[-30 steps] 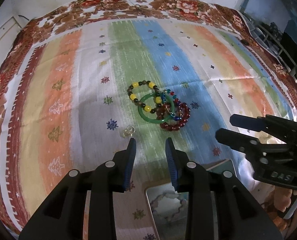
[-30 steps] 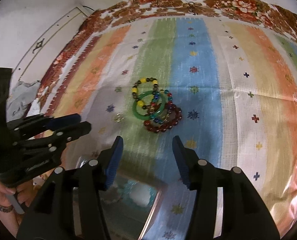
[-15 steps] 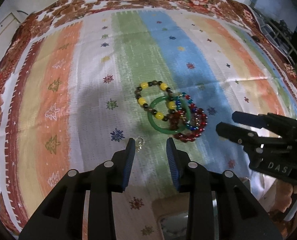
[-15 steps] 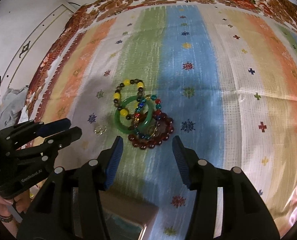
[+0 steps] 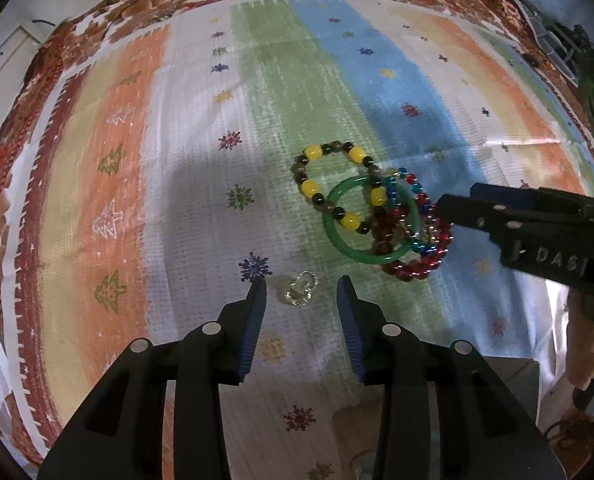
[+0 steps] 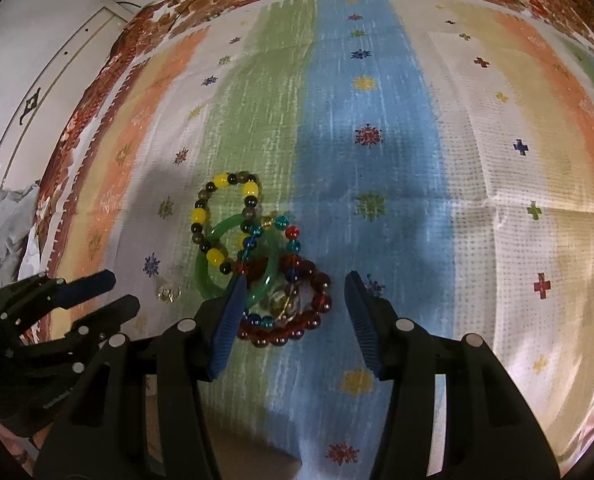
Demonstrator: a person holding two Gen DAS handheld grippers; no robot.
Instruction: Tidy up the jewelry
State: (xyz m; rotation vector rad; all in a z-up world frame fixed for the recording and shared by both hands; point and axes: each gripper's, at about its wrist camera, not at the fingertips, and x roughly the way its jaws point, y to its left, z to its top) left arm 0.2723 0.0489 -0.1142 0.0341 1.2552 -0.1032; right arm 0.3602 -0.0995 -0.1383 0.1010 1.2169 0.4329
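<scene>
A pile of bracelets lies on the striped cloth: a green bangle [image 5: 371, 220] [image 6: 213, 276], a yellow-and-dark bead bracelet [image 5: 325, 184] [image 6: 217, 208], a dark red bead bracelet [image 5: 417, 268] [image 6: 293, 328] and a blue-and-red bead strand [image 6: 291, 236]. A small clear ring [image 5: 299, 288] [image 6: 168, 292] lies apart, to the left. My left gripper [image 5: 300, 286] is open, its tips either side of the ring. My right gripper [image 6: 293, 280] is open, its tips straddling the red bracelet and bangle edge; it also shows in the left wrist view [image 5: 497, 212].
The striped cloth [image 6: 377, 100] covers the table, with a floral border at the far edge. A box corner [image 5: 509, 368] sits near me at the right. A white wall panel [image 6: 37, 80] stands at the left. My left gripper shows in the right wrist view [image 6: 97, 292].
Both grippers have moved forward and down toward the jewelry. The left now brackets the small ring, the right reaches the bracelet pile. The box near me has slid mostly out of view.
</scene>
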